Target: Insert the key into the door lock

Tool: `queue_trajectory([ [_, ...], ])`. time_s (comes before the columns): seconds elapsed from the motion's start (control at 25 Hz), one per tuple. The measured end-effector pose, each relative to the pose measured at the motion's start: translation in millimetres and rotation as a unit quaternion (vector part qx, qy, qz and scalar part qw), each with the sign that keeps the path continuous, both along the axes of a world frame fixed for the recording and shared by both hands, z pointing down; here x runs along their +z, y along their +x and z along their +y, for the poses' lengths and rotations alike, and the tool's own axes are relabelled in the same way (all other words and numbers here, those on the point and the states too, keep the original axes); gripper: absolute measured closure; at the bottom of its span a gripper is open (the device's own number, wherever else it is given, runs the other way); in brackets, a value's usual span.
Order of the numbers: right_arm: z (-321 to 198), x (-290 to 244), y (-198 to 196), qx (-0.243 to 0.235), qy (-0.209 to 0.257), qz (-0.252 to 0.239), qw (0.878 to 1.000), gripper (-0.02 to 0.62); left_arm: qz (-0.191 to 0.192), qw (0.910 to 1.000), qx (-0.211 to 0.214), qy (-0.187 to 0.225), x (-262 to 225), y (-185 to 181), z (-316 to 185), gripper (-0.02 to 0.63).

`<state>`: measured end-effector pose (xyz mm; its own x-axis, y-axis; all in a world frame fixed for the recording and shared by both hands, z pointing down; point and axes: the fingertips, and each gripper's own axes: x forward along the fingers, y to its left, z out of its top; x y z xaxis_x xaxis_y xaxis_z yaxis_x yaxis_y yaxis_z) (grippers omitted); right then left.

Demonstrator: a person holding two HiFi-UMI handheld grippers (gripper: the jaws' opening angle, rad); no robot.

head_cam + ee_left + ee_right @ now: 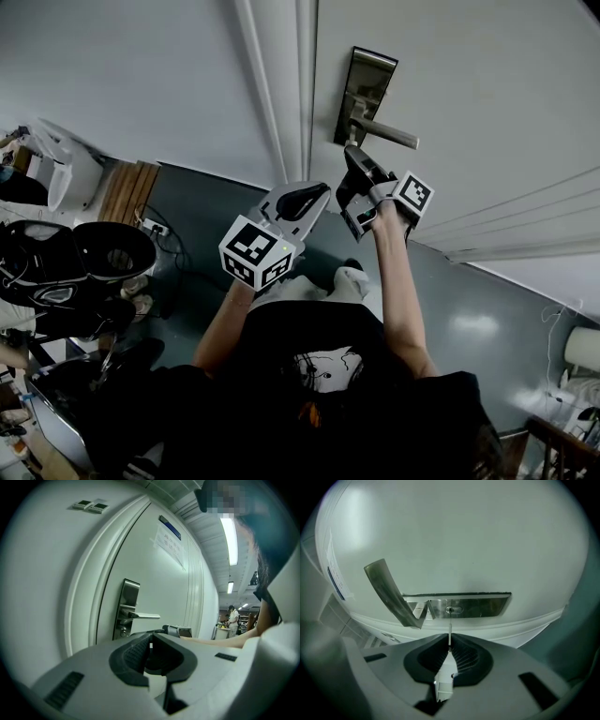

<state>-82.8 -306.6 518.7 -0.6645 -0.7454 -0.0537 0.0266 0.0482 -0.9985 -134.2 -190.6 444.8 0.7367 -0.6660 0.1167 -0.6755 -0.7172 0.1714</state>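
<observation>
Your door (469, 84) is plain white, its lock plate (367, 89) brushed silver. Your right gripper (449, 640) is pale grey with black ribbed fingers (465, 657); its cube (413, 194) shows black-and-white squares. The floor (487, 300) is grey-blue.

Long white fluorescent ceiling tubes (229, 534) glare, blown out, in the left gripper view. The smooth pale door (469, 94) is evenly lit. The grey-blue floor (473, 323) shows a soft sheen. Both gripper views bulge and darken to black at the corners.
</observation>
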Motion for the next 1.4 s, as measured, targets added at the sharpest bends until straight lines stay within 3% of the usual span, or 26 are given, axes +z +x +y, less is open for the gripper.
queue_trajectory([
  [0.88, -12, -2, 0, 0.052, -0.019, -0.053, 0.997, 0.575, 0.005, 1.0000, -0.002, 0.001, -1, -2, 4, 0.583],
  [1.28, -24, -4, 2, 0.073, 0.008, -0.057, 0.996, 0.572, 0.004, 0.9999, -0.016, 0.000, -3, -16, 4, 0.583],
  [1.4, -27, -6, 0, 0.080, 0.025, -0.037, 0.996, 0.568, 0.006, 0.9997, -0.022, -0.003, -2, -21, -1, 0.583],
])
